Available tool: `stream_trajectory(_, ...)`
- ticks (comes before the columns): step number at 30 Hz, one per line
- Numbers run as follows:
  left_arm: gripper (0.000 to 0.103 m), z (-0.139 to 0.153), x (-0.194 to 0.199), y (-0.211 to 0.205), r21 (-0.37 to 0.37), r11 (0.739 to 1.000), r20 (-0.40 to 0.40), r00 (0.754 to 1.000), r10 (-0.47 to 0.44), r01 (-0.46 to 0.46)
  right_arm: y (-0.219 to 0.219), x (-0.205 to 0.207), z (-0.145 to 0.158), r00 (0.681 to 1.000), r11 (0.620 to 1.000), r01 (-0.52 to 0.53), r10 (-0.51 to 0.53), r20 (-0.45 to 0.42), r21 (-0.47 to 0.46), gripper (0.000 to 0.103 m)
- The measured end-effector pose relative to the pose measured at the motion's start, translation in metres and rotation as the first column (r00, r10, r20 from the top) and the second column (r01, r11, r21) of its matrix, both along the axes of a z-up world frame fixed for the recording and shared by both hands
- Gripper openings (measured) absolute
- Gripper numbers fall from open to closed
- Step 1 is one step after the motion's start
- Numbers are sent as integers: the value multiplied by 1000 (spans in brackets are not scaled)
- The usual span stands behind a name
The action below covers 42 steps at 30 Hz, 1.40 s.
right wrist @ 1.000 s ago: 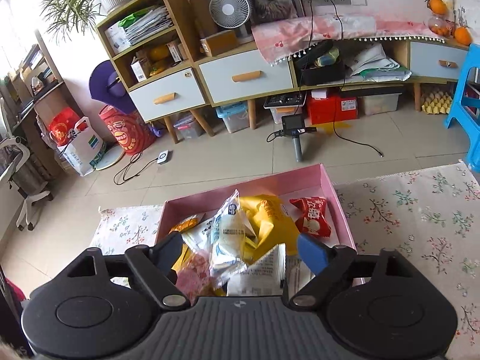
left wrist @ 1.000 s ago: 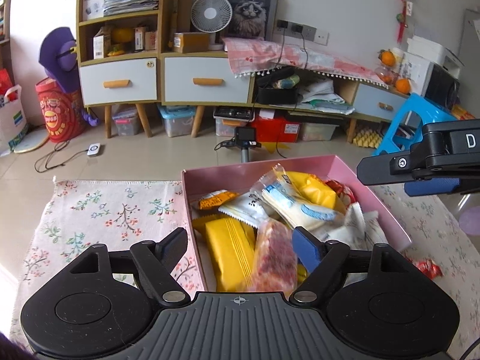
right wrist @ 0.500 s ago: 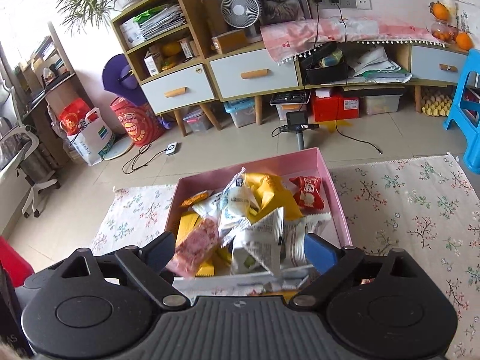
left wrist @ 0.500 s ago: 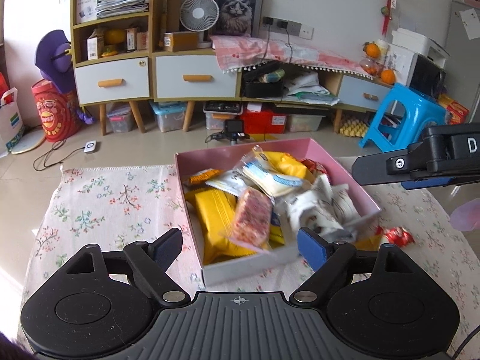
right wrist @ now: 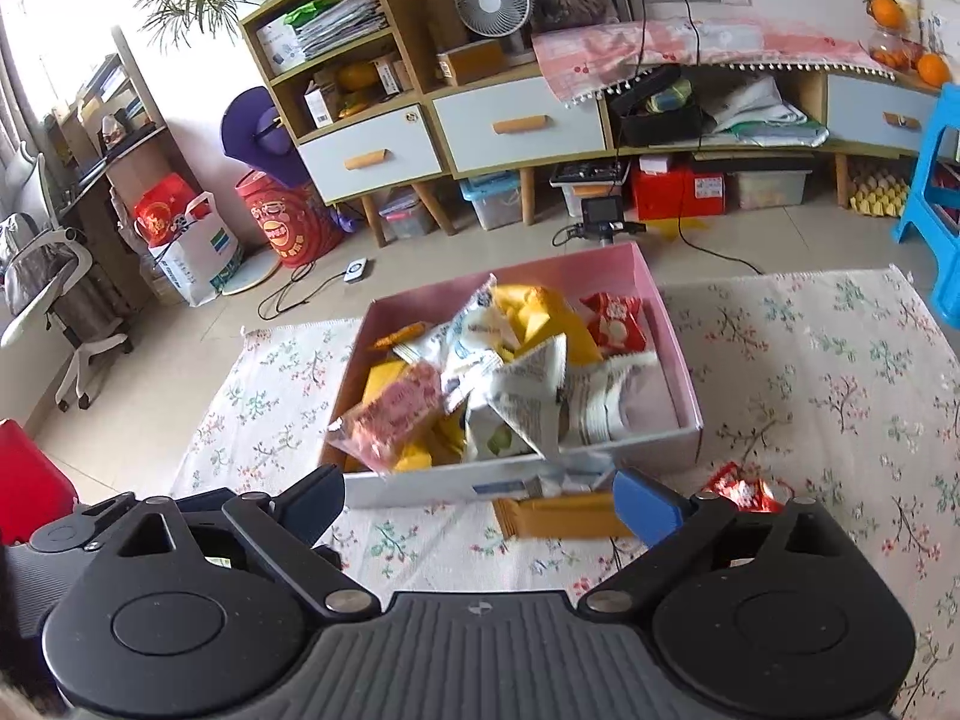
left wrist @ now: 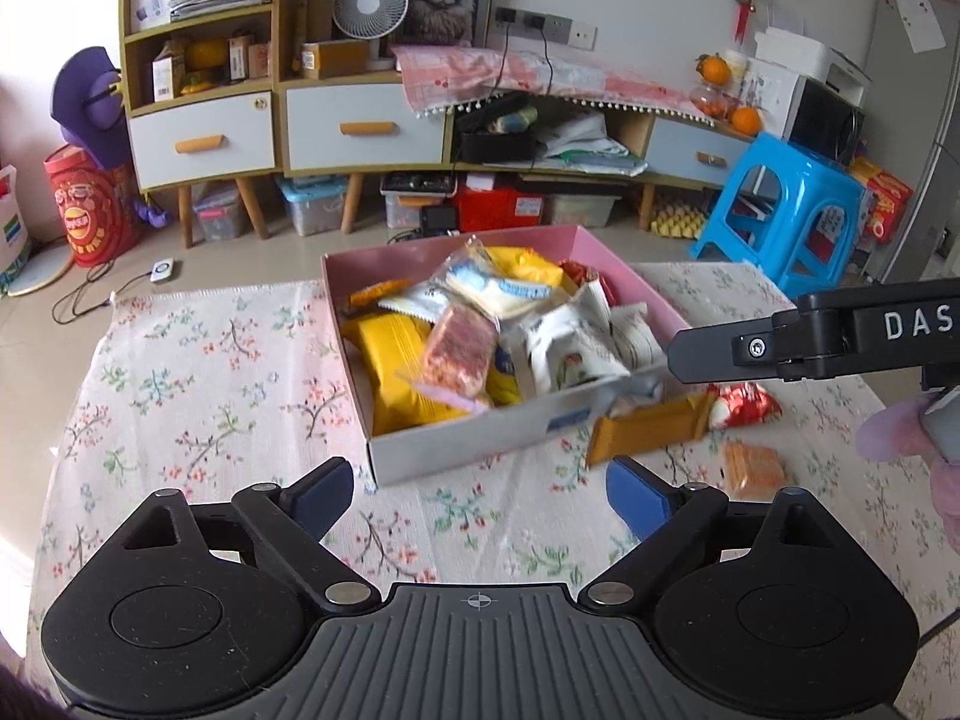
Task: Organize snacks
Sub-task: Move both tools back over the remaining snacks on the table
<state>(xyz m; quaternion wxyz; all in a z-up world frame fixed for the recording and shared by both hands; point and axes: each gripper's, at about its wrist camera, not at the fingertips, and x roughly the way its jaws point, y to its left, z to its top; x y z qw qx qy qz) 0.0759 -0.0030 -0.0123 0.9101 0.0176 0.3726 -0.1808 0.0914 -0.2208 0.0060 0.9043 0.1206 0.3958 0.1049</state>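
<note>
Snacks [left wrist: 462,330]: only left view shows orange packet [left wrist: 753,467].

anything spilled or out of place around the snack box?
Yes. Three snacks lie on the floral cloth outside the pink box, by its near right corner: a tan packet against the box wall, a red packet and an orange packet. In the box, a pink packet overhangs the front edge.

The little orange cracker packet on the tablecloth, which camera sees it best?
The left wrist view: the orange cracker packet lies in plain sight on the floral tablecloth, beside the blue pad. The right wrist view does not show it; its own finger covers that spot.
</note>
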Motion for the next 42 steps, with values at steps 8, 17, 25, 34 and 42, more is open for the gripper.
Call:
stream_trajectory(8,97,5,-10,-3,47,999,51,998,-24,21,-7,-11,-21,1000,999,-2,1,-22,-45,90)
stream_trajectory(17,97,-16,-20,-11,72,996,14,999,-53,51,-11,-25,-40,1000,994,-26,24,-15,-107,91)
stream_trajectory(25,97,-36,-31,-25,112,990,10,996,-90,89,-19,-45,-48,991,962,-105,121,50,-253,93)
stream_trajectory(34,97,-51,-27,-51,149,981,32,991,-132,126,-61,-54,-72,997,969,-58,66,26,-240,93)
stream_trajectory(42,97,-59,-12,-65,143,985,40,994,-106,100,-82,-43,-82,999,978,0,9,44,-207,93)
